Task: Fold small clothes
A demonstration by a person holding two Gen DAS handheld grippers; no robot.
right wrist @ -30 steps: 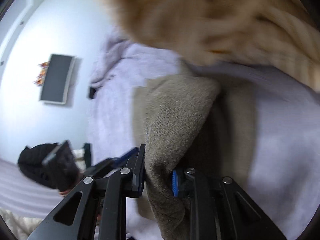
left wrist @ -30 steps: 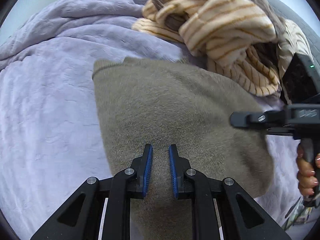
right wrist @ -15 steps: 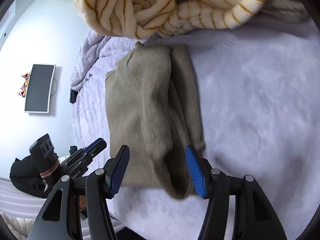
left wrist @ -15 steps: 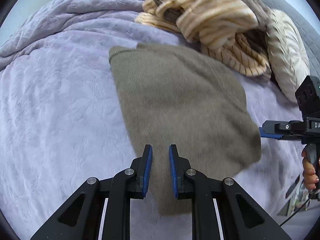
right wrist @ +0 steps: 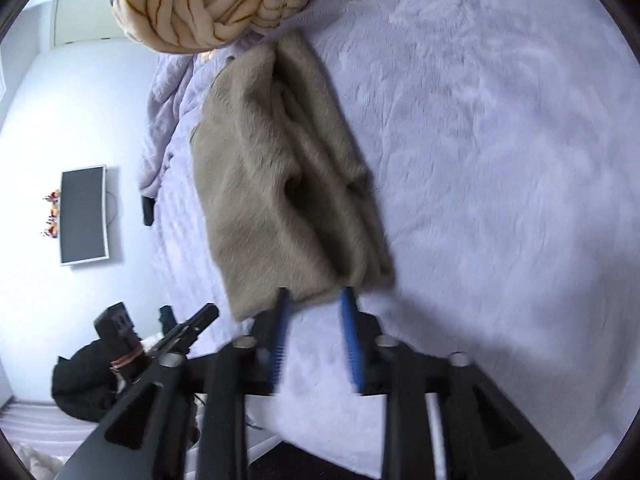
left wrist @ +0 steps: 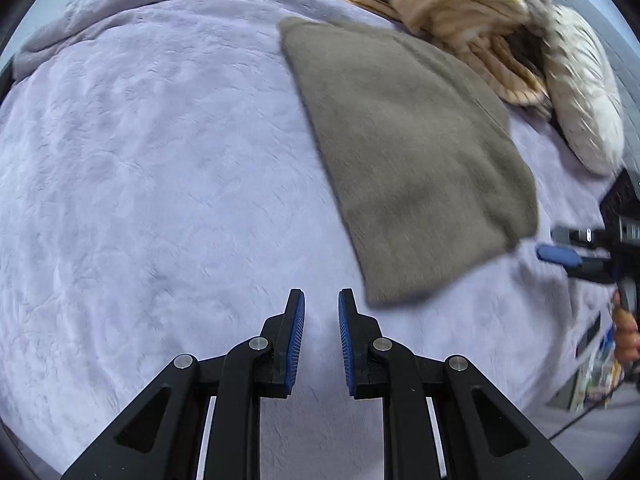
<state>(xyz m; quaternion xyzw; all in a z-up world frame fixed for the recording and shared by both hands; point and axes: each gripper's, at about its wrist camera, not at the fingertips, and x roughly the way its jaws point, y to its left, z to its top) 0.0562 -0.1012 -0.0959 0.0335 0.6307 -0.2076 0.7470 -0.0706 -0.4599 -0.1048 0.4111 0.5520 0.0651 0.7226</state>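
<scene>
The soft grey-brown knitted garment (left wrist: 412,152) lies folded flat on the fuzzy lilac blanket (left wrist: 152,168), just beside a heap of cream striped clothes (left wrist: 452,12). The left gripper (left wrist: 321,312) and right gripper (right wrist: 316,312) hang near it with jaws apart, holding nothing. This fold looks done. Next, one more fold or another piece to pick.

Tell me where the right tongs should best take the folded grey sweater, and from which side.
Probably the near short edge of the sweater, close to the right tongs. There the layers end in a thick, slightly lifted lip on the bedspread. Come in low from that near side, one finger under the layers and one above. The far end lies against the striped blanket, so it is harder to reach.
</scene>
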